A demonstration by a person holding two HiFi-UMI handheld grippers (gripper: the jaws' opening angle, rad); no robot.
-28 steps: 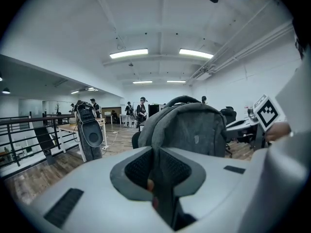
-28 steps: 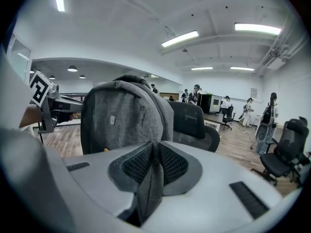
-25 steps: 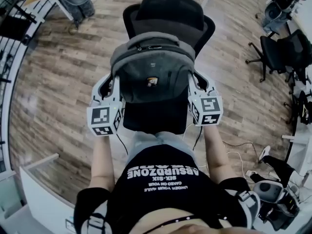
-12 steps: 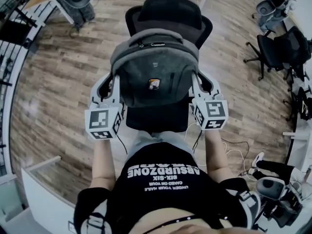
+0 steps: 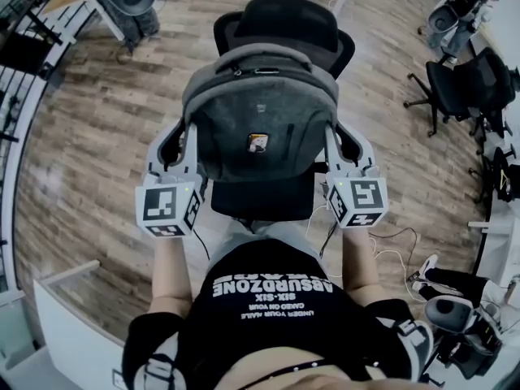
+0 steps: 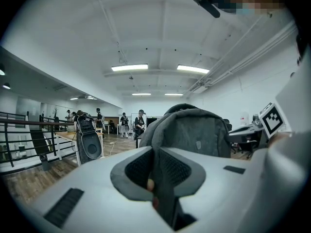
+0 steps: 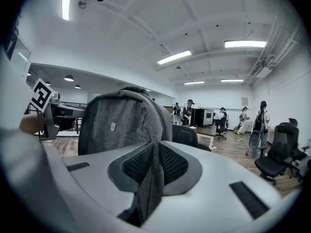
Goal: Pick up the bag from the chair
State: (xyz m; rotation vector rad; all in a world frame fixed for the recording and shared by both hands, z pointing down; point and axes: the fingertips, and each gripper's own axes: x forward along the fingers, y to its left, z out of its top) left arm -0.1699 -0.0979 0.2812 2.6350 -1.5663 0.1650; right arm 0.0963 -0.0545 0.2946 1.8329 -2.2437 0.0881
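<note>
Wood-floored office, black chair (image 5: 280,23) beneath: grey bag (image 5: 260,128) hangs upright over the seat between left gripper (image 6: 156,176) and right gripper (image 7: 154,171), each clamped tight on a dark strap (image 7: 148,193), likely so the load lifts level and clear.

Wooden floor (image 5: 89,145); side office chairs (image 5: 461,84); black speaker (image 6: 90,142)

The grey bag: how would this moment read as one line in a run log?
left gripper: shut on left strap | right gripper: shut on right strap | bag: upright, in front of chair back
</note>
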